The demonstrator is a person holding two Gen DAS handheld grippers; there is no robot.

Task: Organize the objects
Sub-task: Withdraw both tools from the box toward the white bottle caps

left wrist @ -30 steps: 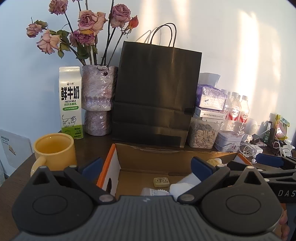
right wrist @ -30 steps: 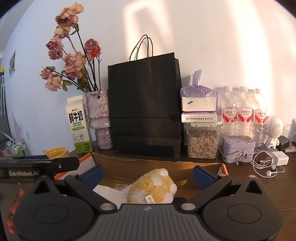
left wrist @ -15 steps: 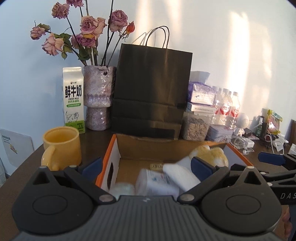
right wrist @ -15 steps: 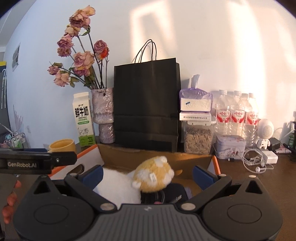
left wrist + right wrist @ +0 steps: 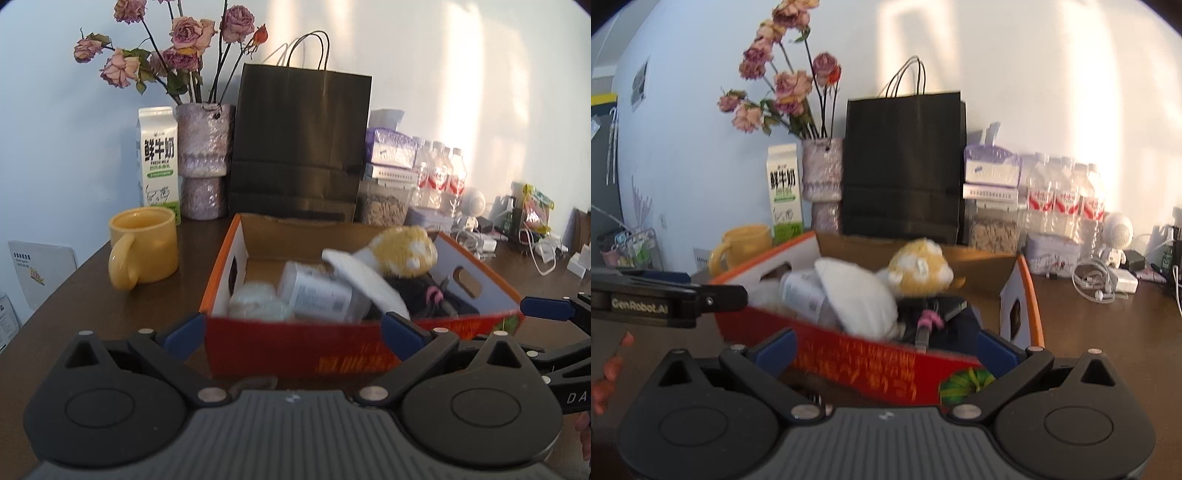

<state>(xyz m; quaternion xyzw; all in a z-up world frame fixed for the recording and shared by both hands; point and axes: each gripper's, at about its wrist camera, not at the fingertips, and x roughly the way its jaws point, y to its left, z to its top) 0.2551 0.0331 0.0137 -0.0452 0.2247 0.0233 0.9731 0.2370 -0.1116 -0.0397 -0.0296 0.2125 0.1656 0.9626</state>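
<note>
Both cameras have drawn back from the box (image 5: pixel 354 343) since a second ago, so its red front wall now shows, where before only the inside was seen. It sits on the bench (image 5: pixel 92 280), holding a plush toy (image 5: pixel 404 251), a white bottle (image 5: pixel 317 295) and a dark bundle. The left claw (image 5: pixel 291 336) and right claw (image 5: pixel 886 349) both stand apart, empty, just short of the box. Judging by this, the packing looks largely done. A yellow mug (image 5: pixel 144 245) waits outside, just beside the box.
</note>
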